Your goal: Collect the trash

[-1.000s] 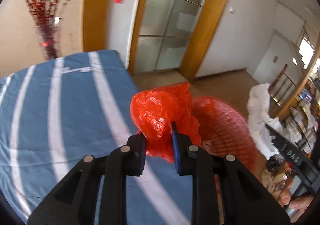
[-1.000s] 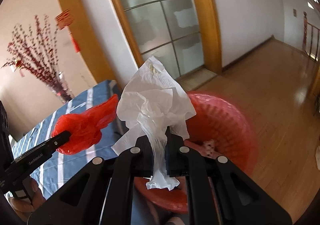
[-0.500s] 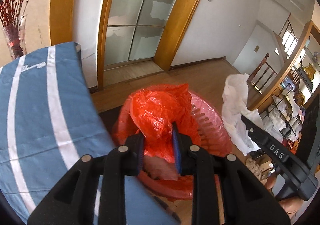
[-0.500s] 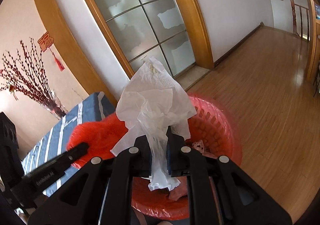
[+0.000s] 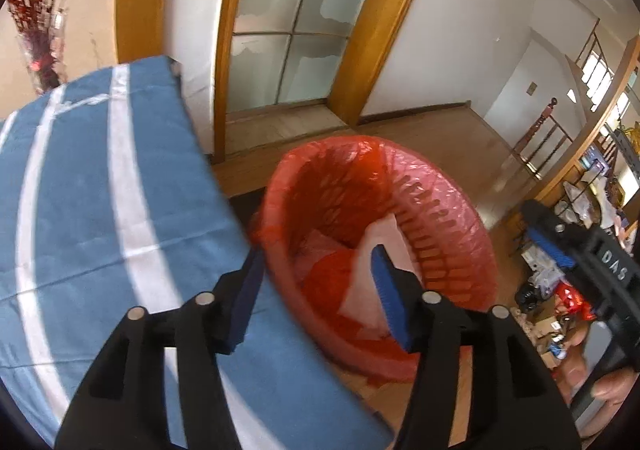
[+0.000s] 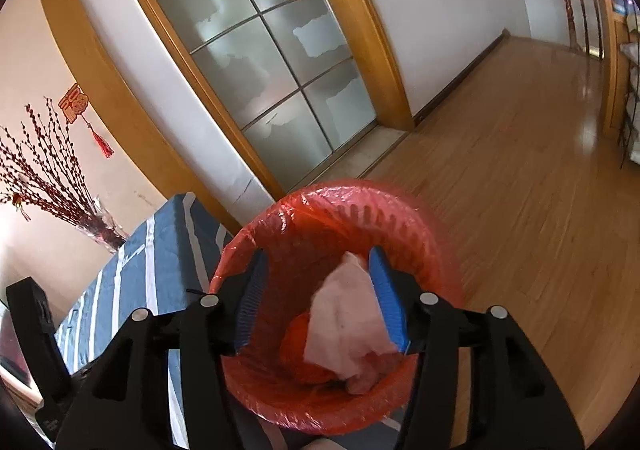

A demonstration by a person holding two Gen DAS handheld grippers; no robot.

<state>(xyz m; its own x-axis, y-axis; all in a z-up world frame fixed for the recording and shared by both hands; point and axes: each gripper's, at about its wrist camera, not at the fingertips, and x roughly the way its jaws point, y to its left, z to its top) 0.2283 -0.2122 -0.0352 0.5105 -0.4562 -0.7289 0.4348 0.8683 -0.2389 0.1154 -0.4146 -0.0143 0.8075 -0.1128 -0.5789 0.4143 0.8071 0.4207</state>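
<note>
Bin position: the red-lined bin [image 6: 340,290] stands on the floor beside the blue striped cover [image 5: 100,210], low centre of frame, an easy drop target.
Left gripper [image 5: 316,286]: jaws have just been opening, nothing between them; red bag [image 5: 328,282] lies below in the bin.
Right gripper [image 6: 316,290]: jaws have just been opening, clamping nothing; white tissue [image 6: 344,326] lies beyond them, inside the bin.

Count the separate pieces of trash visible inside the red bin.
2: a white tissue on top, and a red plastic bag beside and under it, both inside the red bin. More may be hidden underneath.
</note>
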